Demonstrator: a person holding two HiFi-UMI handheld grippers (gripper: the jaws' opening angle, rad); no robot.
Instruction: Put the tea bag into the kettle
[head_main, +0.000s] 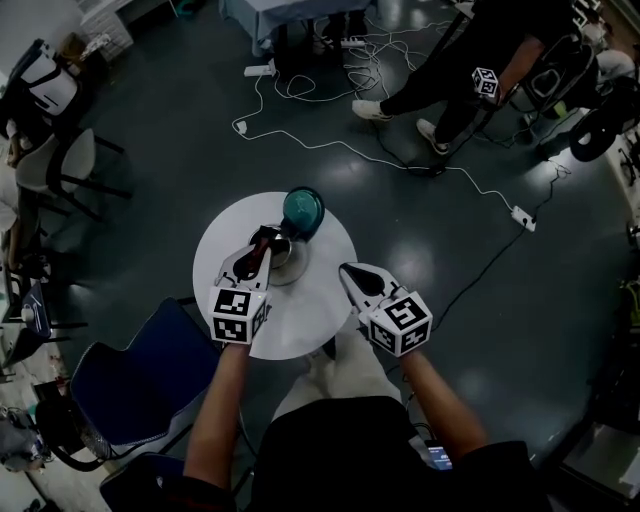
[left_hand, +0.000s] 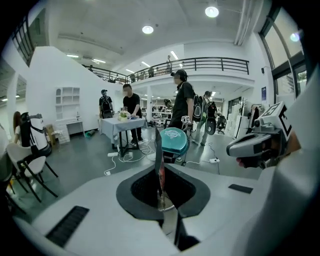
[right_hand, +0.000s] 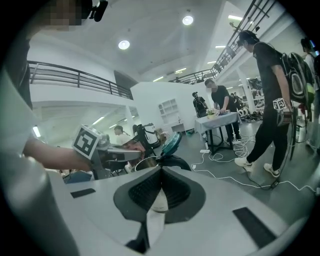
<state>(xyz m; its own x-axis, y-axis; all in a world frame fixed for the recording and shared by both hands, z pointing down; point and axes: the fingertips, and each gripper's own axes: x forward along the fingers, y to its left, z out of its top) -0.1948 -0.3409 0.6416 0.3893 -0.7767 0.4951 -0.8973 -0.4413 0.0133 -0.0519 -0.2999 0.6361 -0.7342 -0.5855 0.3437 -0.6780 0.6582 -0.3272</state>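
Observation:
On the round white table (head_main: 312, 312) stands a kettle (head_main: 291, 262) with its teal lid (head_main: 303, 209) tipped open. My left gripper (head_main: 262, 241) is at the kettle's open mouth, shut on a red tea bag (head_main: 266, 237). In the left gripper view the tea bag (left_hand: 159, 164) stands edge-on between the closed jaws of the left gripper (left_hand: 160, 197), with the teal lid (left_hand: 173, 140) just beyond. My right gripper (head_main: 349, 270) hovers right of the kettle, shut and holding nothing. The right gripper view shows the right gripper (right_hand: 160, 196), the kettle (right_hand: 171, 161) and the left gripper (right_hand: 119, 152) beside it.
A blue chair (head_main: 128, 385) stands left of the table. White cables (head_main: 330, 140) and a power strip (head_main: 524, 217) lie on the dark floor beyond. A person (head_main: 470, 70) stands at the far right. More chairs (head_main: 60, 160) are at the far left.

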